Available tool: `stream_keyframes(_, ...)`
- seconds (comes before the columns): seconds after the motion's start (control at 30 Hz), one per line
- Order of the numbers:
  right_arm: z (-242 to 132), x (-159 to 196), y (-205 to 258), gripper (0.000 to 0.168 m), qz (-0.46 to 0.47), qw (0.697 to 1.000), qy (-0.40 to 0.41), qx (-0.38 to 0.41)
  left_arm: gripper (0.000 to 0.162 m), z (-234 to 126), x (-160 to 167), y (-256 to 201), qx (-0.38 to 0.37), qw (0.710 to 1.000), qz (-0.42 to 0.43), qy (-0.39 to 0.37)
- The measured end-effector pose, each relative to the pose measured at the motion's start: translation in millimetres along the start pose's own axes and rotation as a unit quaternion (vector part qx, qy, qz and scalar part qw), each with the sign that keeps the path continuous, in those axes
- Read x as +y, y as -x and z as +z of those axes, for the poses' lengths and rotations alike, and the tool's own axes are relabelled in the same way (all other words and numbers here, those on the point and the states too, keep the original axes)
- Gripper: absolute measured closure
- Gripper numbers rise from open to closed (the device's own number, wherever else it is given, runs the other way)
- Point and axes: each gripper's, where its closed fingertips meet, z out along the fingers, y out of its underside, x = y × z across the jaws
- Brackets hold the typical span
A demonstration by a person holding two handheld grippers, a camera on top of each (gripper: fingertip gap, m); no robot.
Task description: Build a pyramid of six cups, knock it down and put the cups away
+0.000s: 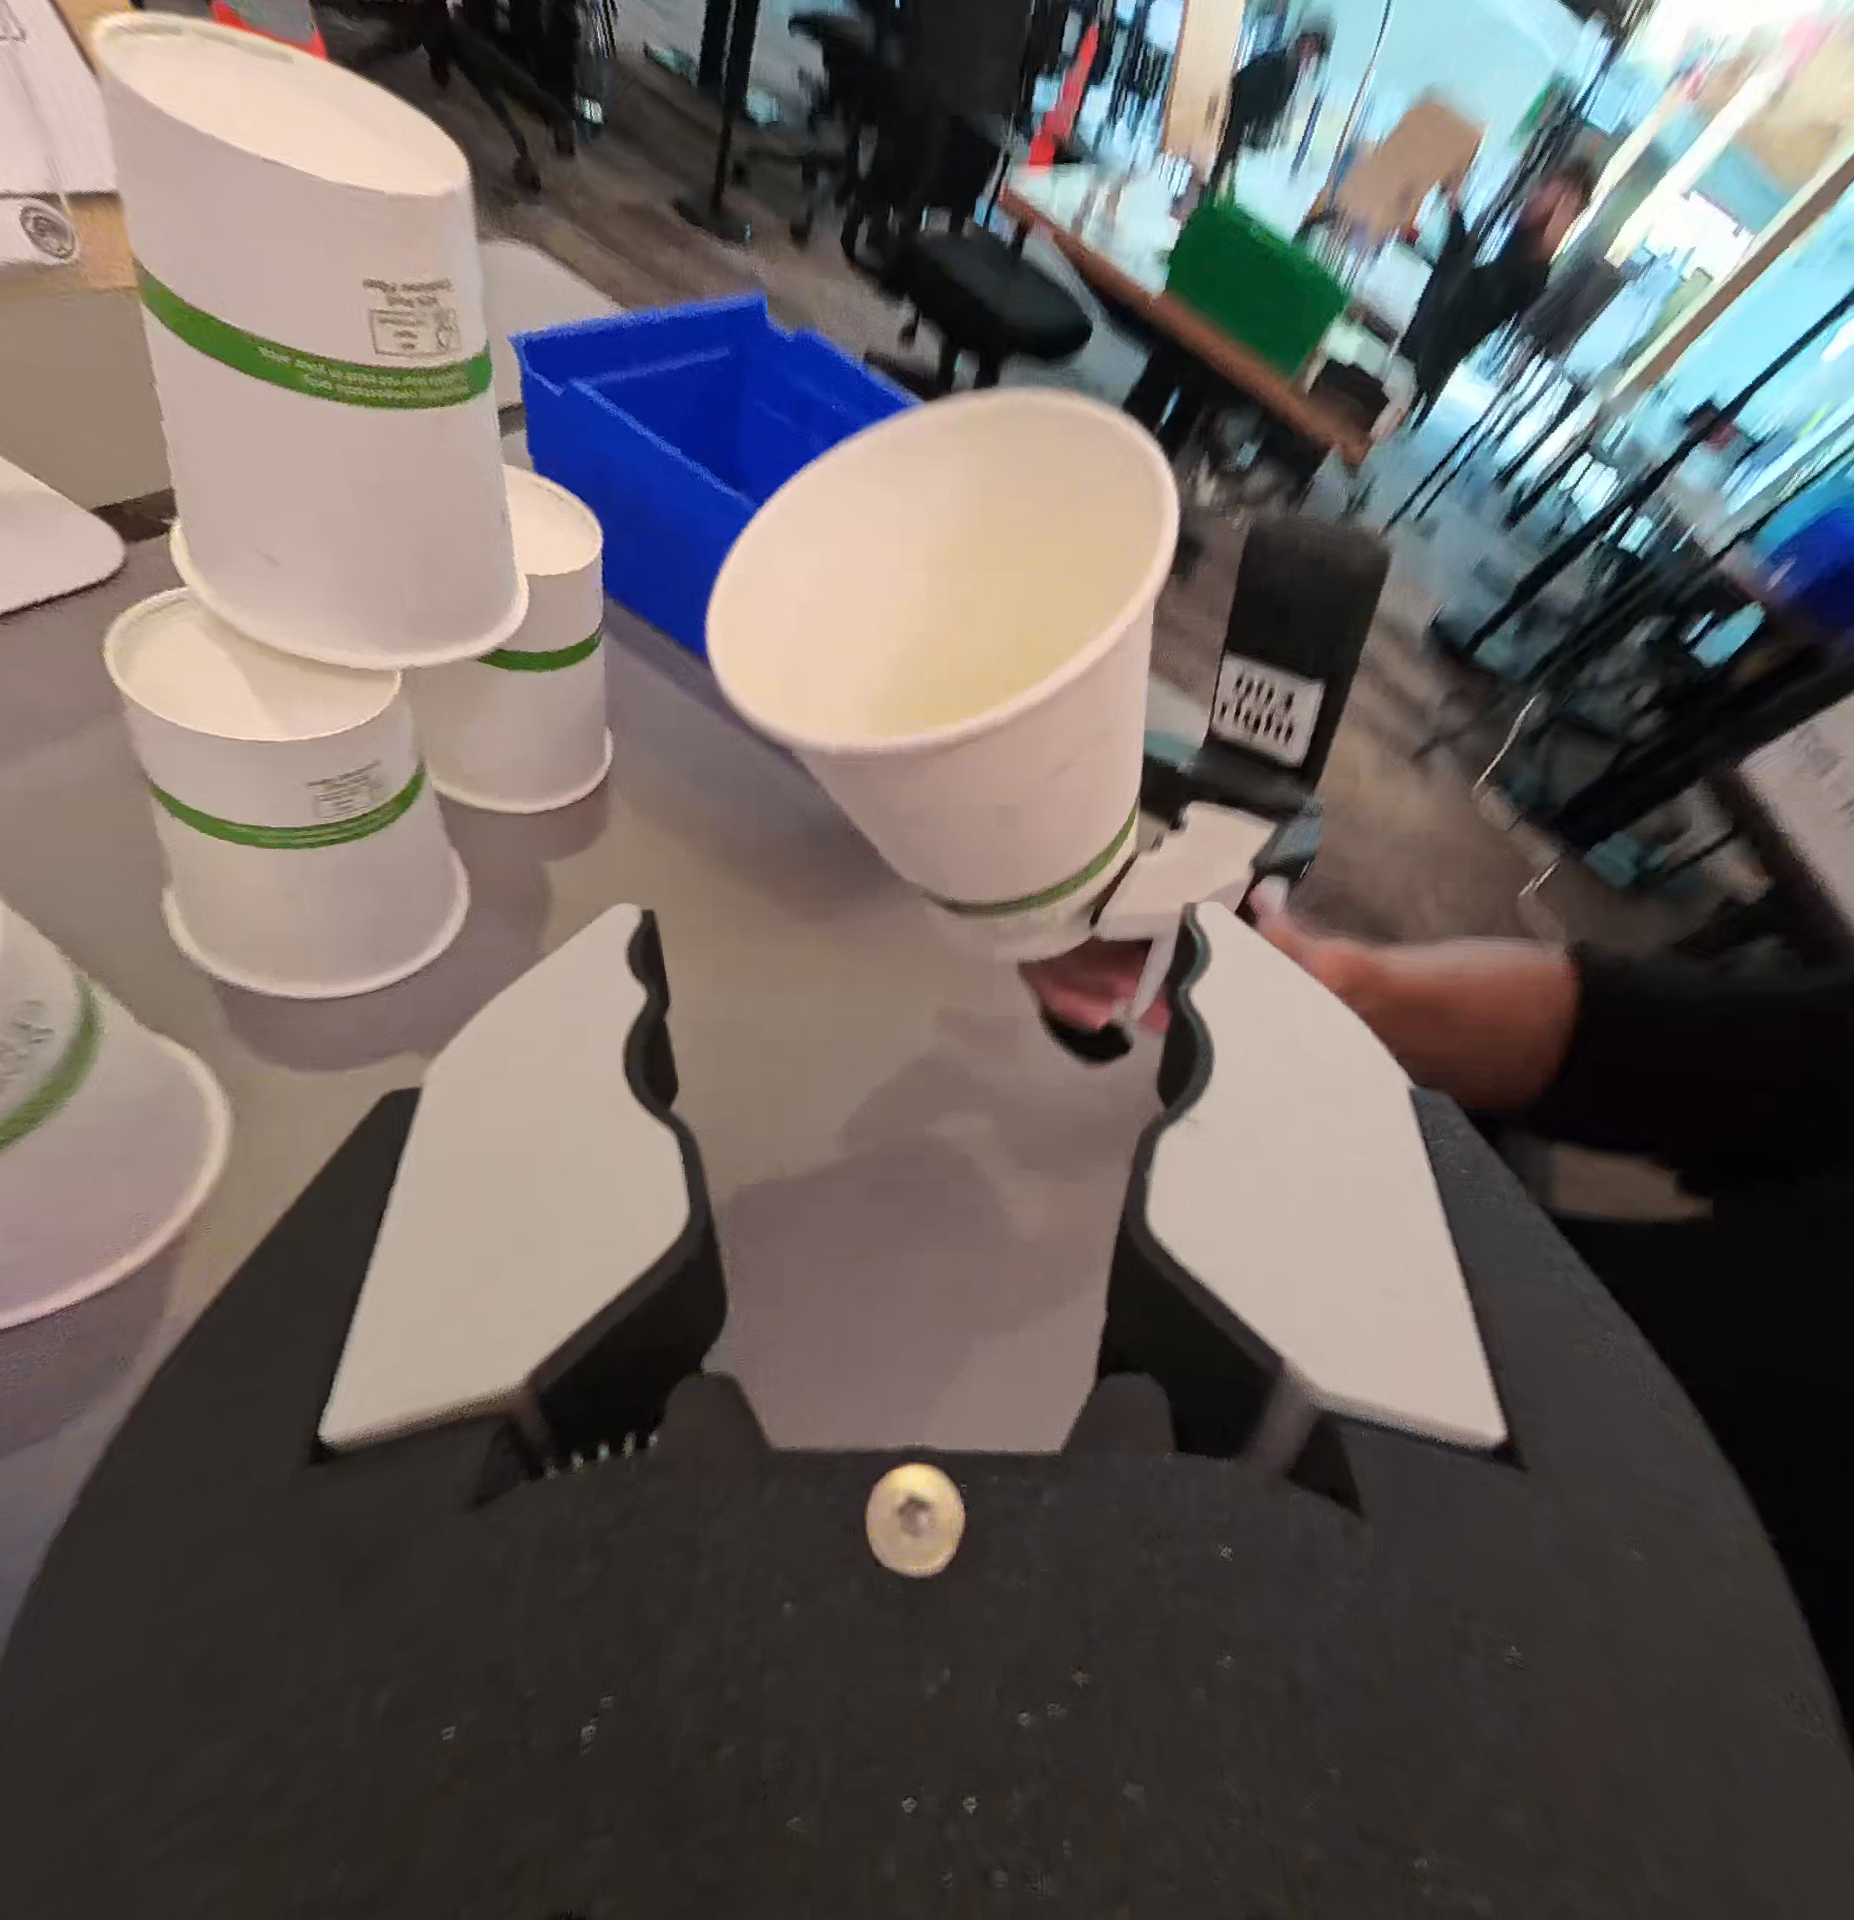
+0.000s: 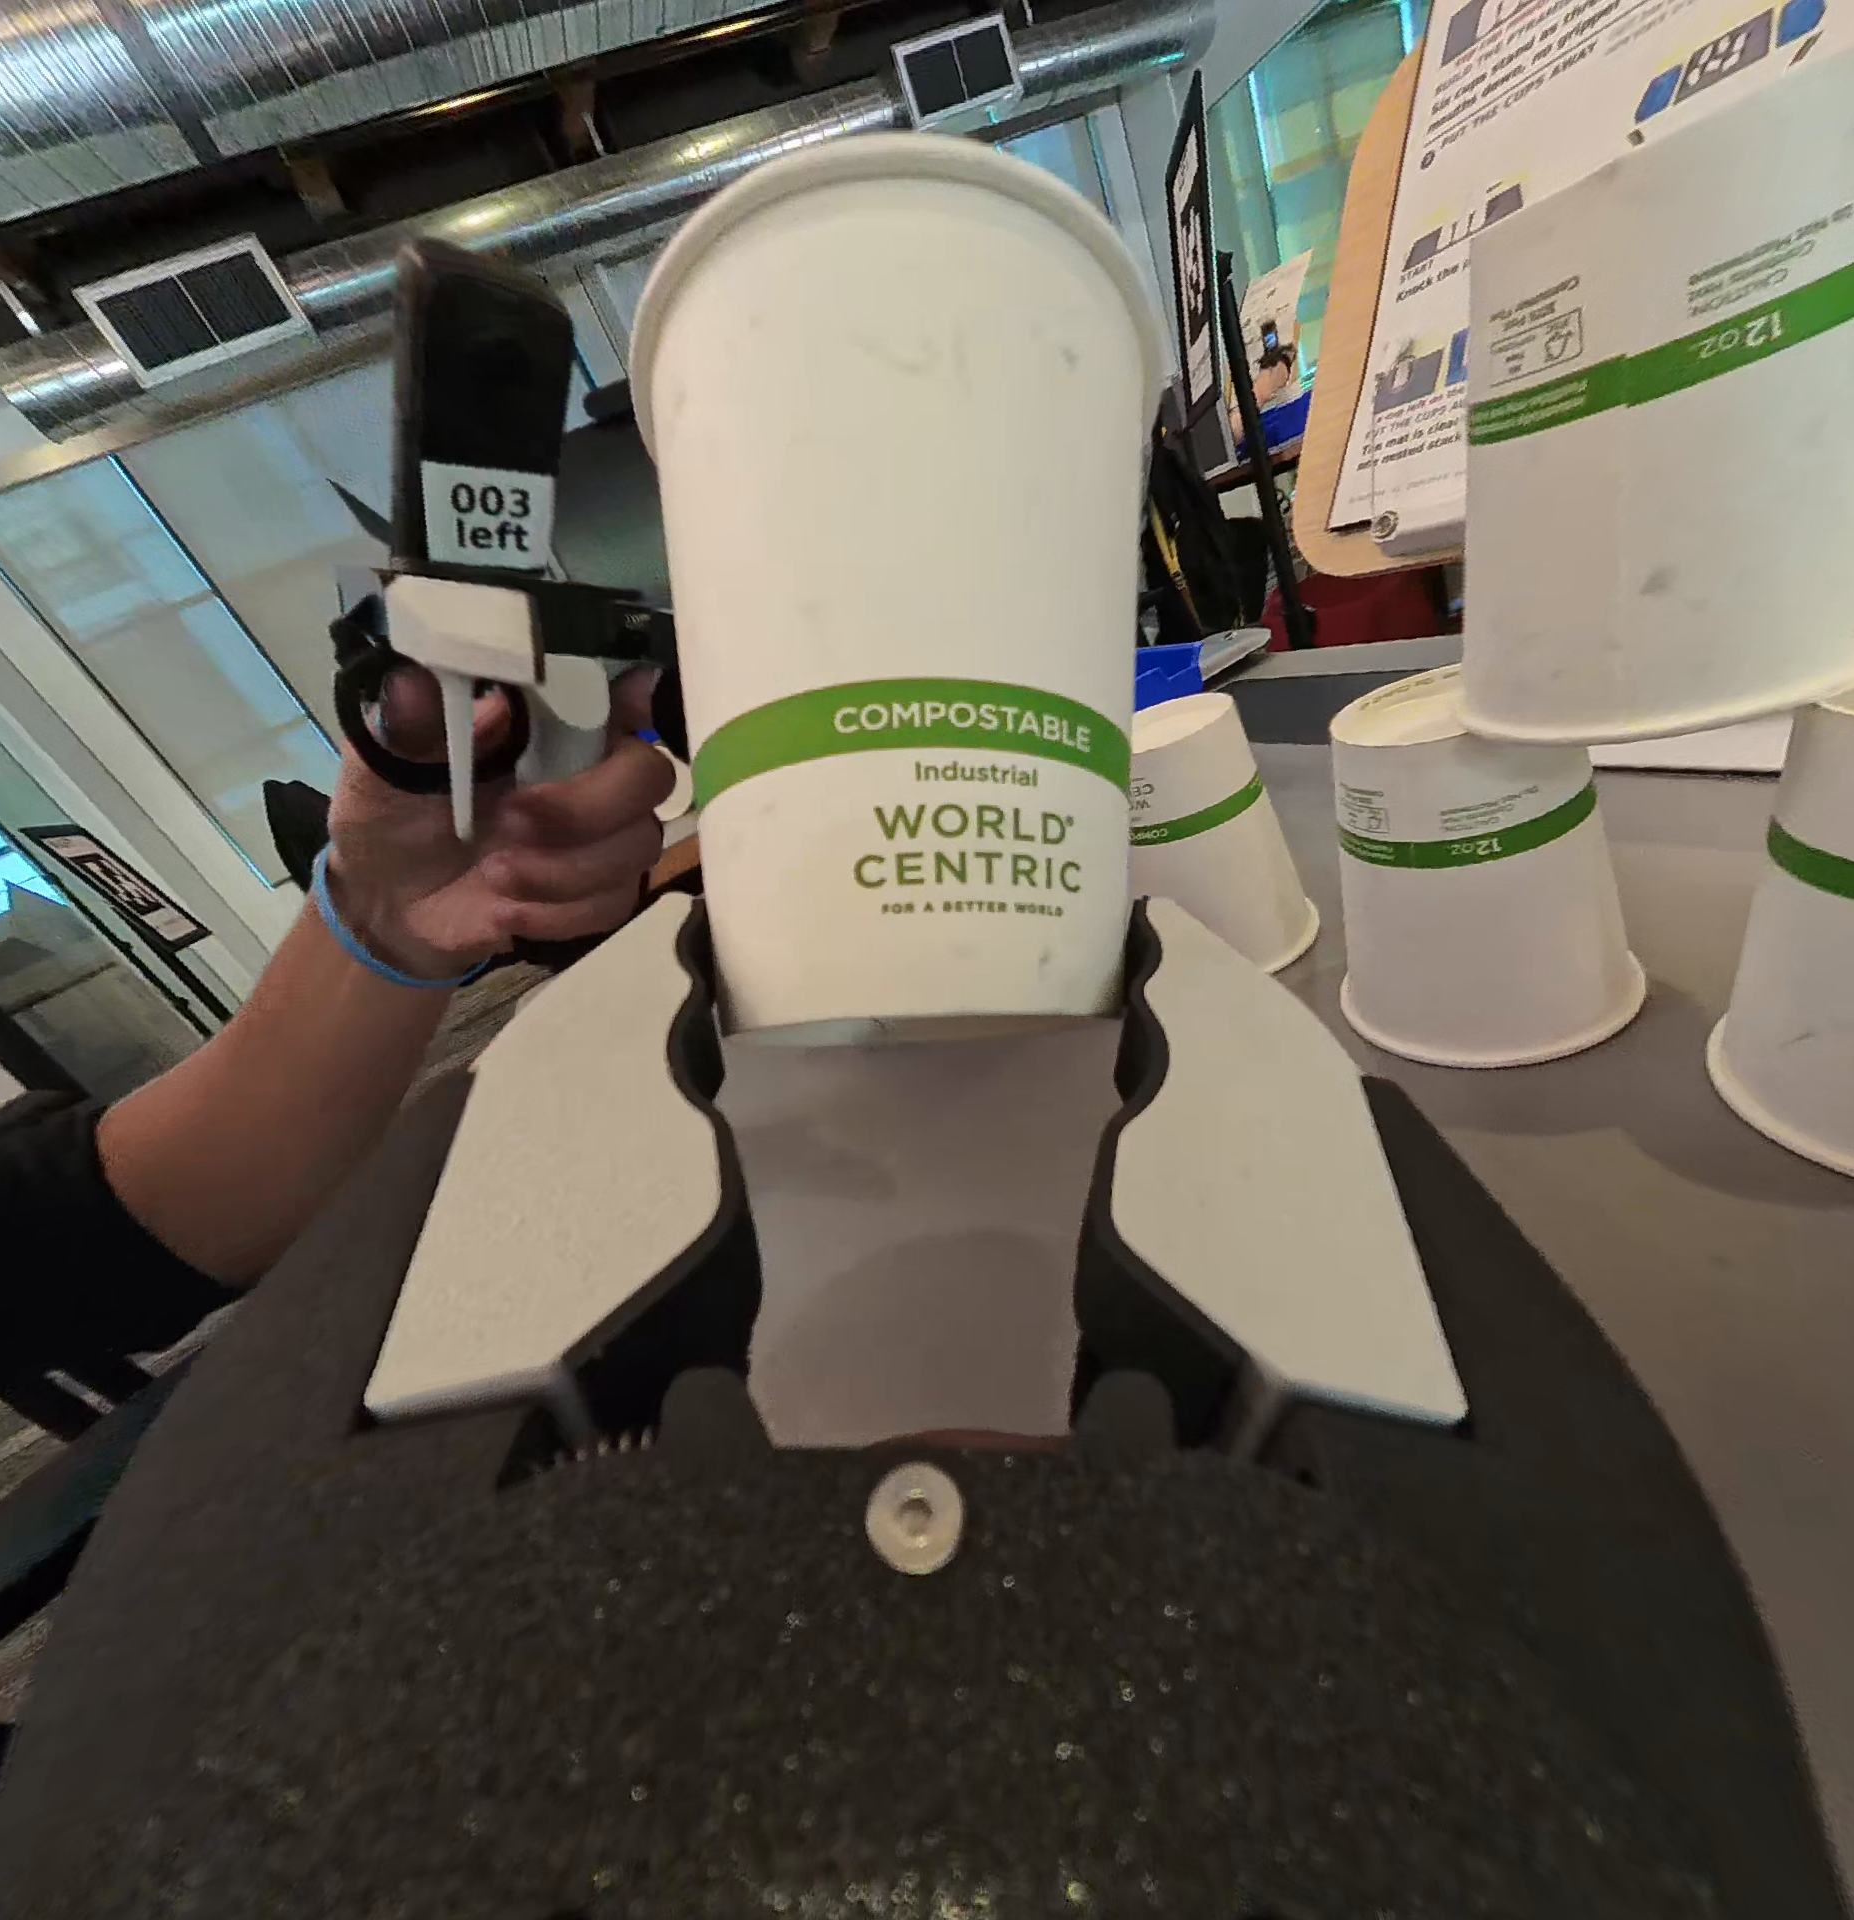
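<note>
One upright cup (image 2: 907, 582) clamped between right jaws; left jaws apart, empty.

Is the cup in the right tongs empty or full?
Empty. The left wrist view looks into the paper cup held by the right tongs, and shows bare white walls and bottom.

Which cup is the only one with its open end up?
The cup in the right claw. The cups on the table all sit upside down, like the front cup.

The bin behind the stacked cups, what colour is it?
Solid blue bin; it shows best in the left wrist view.
</note>
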Motion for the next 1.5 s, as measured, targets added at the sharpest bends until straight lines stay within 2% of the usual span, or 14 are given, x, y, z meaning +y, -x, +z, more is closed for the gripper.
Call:
stream_keyframes(0.13, 5, 5, 1, 0.094, -0.007, 1.000, -0.002, 0.006, 0.066, 13, -5, 1, 0.036, 0.995, -0.074, -0.053)
stream_keyframes(0.43, 6, 8, -1, 0.094, 0.005, 1.000, 0.002, 0.011, 0.067, 32, 6, 1, 0.043, 0.991, -0.094, -0.083)
stream_keyframes(0.53, 5, 7, -1, 0.094, 0.002, 1.000, 0.005, 0.011, 0.067, 33, 13, 2, 0.022, 0.995, -0.066, -0.069)
stream_keyframes(0.73, 1, 3, -5, 0.094, 0.002, 1.000, 0.016, 0.019, 0.072, 21, 34, 5, -0.047, 0.998, 0.048, 0.005)
stream_keyframes(0.83, 0, 6, -6, 0.094, 0.014, 0.999, 0.034, 0.017, 0.073, 5, 39, 9, -0.111, 0.976, 0.175, 0.071)
stream_keyframes(0.93, 1, 11, -6, 0.094, 0.018, 0.998, 0.054, 0.015, 0.076, -7, 28, 12, -0.195, 0.904, 0.349, 0.150)
stream_keyframes(1.03, 3, 15, -5, 0.094, 0.017, 0.998, 0.063, 0.017, 0.078, -3, 14, 8, -0.226, 0.813, 0.487, 0.224)
stream_keyframes(1.2, 4, 21, -6, 0.094, 0.022, 0.997, 0.077, 0.017, 0.079, 17, -9, 5, -0.253, 0.620, 0.685, 0.286)
stream_keyframes(1.33, 6, 26, -6, 0.094, 0.027, 0.996, 0.086, 0.019, 0.077, 32, -5, 12, -0.236, 0.490, 0.763, 0.348)
stream_keyframes(1.4, 7, 28, -6, 0.094, 0.022, 0.995, 0.091, 0.020, 0.075, 38, 1, 18, -0.223, 0.444, 0.783, 0.374)
stream_keyframes(1.5, 7, 29, -4, 0.094, 0.005, 0.995, 0.098, 0.023, 0.071, 47, 6, 24, -0.216, 0.390, 0.804, 0.394)
